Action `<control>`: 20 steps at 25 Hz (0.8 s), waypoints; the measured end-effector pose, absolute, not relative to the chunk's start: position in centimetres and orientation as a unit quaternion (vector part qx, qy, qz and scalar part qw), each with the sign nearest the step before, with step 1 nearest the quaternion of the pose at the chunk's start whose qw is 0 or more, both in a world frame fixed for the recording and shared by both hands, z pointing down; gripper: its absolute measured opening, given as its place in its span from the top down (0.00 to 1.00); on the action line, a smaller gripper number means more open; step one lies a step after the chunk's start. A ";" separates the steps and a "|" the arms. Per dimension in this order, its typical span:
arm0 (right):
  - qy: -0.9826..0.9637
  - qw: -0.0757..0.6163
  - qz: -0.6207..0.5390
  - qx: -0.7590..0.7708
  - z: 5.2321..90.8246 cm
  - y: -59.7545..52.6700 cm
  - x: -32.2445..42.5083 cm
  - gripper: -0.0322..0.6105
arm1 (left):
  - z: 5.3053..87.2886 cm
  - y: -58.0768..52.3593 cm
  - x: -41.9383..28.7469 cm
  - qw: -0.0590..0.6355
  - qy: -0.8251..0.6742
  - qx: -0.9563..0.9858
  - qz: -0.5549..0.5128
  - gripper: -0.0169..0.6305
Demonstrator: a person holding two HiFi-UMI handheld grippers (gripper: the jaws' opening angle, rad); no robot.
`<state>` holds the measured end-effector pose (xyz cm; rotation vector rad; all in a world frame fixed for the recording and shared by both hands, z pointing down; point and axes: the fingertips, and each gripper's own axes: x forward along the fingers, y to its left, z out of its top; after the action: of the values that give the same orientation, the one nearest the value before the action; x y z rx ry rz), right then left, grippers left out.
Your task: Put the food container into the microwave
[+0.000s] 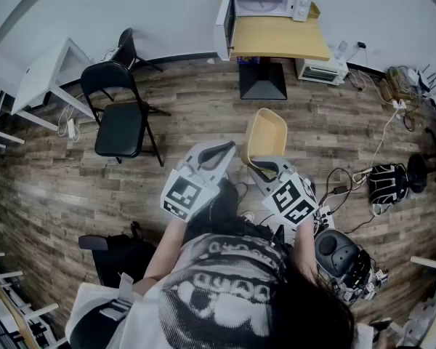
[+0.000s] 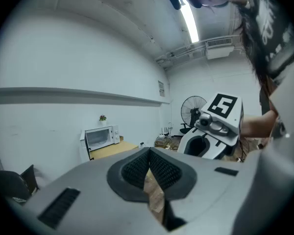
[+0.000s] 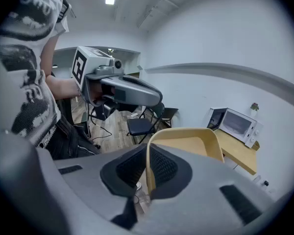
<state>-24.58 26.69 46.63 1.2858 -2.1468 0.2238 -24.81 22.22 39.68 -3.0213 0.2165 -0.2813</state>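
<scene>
A tan food container (image 1: 267, 139) hangs in the air in front of the person, with my right gripper (image 1: 264, 167) shut on its near rim. In the right gripper view the container (image 3: 186, 140) rises from between the dark pads, its open side facing up. My left gripper (image 1: 219, 151) floats just left of it, jaws closed and holding nothing; its pads (image 2: 150, 169) meet with only floor seen below. The white microwave (image 1: 264, 1) stands with its door open on a wooden table (image 1: 280, 38) far ahead, and it shows too as a microwave (image 2: 101, 137) on the left and a microwave (image 3: 235, 123) on the right.
A black folding chair (image 1: 120, 115) stands on the wood floor to the left. A white table (image 1: 40, 75) is at the far left. A toaster oven (image 1: 321, 70) sits on the floor by the table's black base (image 1: 262, 80). Cables and gear (image 1: 381, 180) lie at the right.
</scene>
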 end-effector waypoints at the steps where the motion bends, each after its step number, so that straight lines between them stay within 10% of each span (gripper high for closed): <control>1: -0.813 0.310 0.084 0.486 46.7 26.7 -24.4 0.92 | 39.7 22.2 -24.6 0.050 0.071 -0.992 -0.093 0.97; 20: -0.803 0.301 0.101 0.504 48.0 18.9 -18.5 0.92 | 41.9 14.9 -19.0 0.034 0.044 -0.993 -0.107 0.97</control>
<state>-18.49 18.95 48.05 1.3382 -2.1307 0.2689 -19.03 14.92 41.88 -3.0529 0.1365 -0.3287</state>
